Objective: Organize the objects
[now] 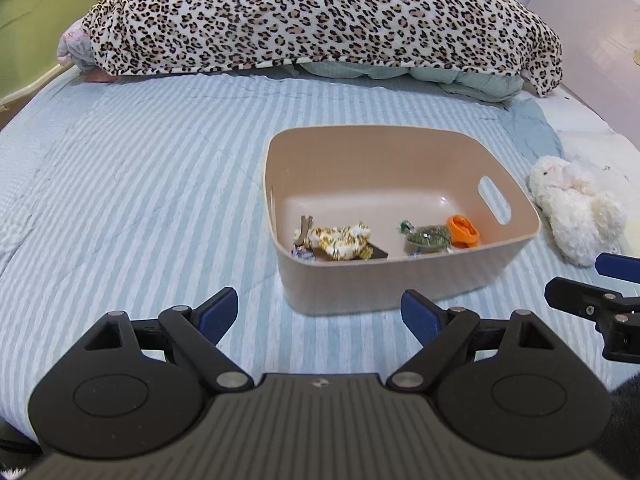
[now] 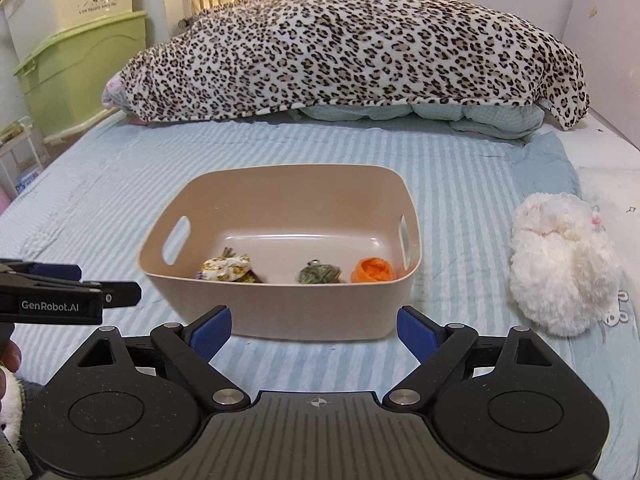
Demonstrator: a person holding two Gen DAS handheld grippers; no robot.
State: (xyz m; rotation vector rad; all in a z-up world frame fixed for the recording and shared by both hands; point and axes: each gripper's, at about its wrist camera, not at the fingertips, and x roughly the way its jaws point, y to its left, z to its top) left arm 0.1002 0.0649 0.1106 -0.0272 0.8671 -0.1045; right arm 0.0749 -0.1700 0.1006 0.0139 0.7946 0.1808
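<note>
A beige plastic bin (image 1: 400, 280) (image 2: 280, 304) stands on the striped bed. Inside it lie a yellow-patterned scrunchie (image 1: 342, 240) (image 2: 226, 268), a green scrunchie (image 1: 428, 238) (image 2: 319, 273) and an orange one (image 1: 464, 231) (image 2: 373, 269). A white plush toy (image 1: 576, 208) (image 2: 560, 264) lies on the bed right of the bin. My left gripper (image 1: 318, 314) is open and empty just in front of the bin. My right gripper (image 2: 314, 330) is open and empty, also in front of the bin; it shows at the right edge of the left wrist view (image 1: 592, 292).
A leopard-print blanket (image 1: 320, 16) (image 2: 360, 44) is heaped over bedding at the far end of the bed. Green and white storage boxes (image 2: 76, 64) stand off the bed at far left. A white wall (image 2: 608, 52) borders the bed's right side.
</note>
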